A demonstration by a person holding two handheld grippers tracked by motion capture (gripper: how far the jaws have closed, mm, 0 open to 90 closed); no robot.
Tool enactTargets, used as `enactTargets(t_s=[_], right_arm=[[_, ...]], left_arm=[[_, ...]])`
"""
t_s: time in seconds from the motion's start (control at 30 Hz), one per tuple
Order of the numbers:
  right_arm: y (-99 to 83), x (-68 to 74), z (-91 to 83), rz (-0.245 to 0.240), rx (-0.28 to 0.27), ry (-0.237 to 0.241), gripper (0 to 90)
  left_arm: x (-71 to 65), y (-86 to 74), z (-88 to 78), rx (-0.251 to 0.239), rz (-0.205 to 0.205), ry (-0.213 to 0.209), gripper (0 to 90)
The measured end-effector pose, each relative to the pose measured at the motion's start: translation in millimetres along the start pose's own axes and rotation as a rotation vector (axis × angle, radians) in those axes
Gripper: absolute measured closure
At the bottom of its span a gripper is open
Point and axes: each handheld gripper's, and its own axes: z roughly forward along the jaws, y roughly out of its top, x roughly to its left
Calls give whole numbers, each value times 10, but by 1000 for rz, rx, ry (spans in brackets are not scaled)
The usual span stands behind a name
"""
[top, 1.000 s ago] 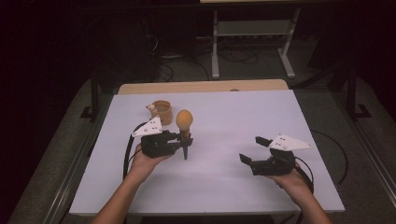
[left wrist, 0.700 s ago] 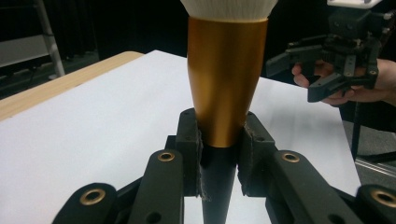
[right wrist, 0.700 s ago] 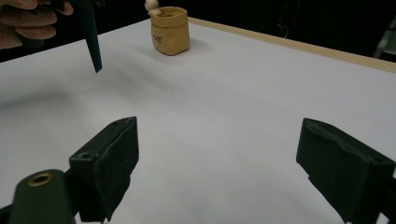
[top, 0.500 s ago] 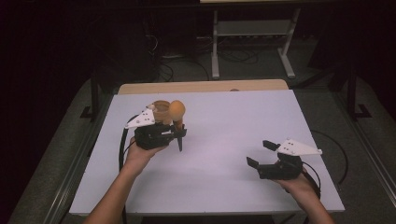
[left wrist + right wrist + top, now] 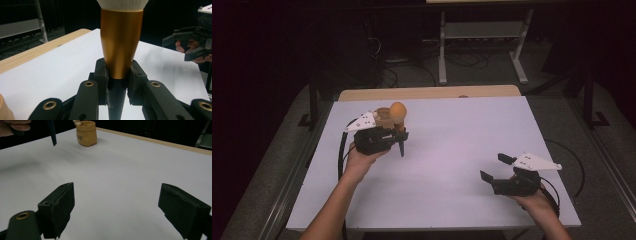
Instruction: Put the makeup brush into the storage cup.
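Left gripper (image 5: 398, 141) pinches a makeup brush (image 5: 121, 42) at its gold collar, held above the desk (image 5: 452, 170) near the far left corner, just beside a small tan cup (image 5: 86, 133). Brush stands roughly upright, pale head up, dark handle tip down. Right gripper (image 5: 497, 170), spread and empty, rests near the front right corner; likely next move is lowering the brush, handle first, into the cup, which calls for centring the tip over the rim.

Only a tan pot (image 5: 383, 116) interrupts the white table (image 5: 452, 150).

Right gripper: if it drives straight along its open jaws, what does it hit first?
Probably nothing soon: the right gripper faces bare white tabletop. The small tan sack-shaped pot sits left of that line; depth unclear.
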Motion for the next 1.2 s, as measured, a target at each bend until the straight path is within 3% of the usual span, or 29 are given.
enactTargets(t_s=[0.27,0.63,1.2], right_arm=[[-5,9,33,-7,5,20,130],[-1,9,25,-2,3,22,130],[-4,7,26,-6,10,19,131]], left_arm=[[16,124,19,15,28,0,730],[128,218,22,16,19,15,731],[379,313,-56,8,-4,78,732]])
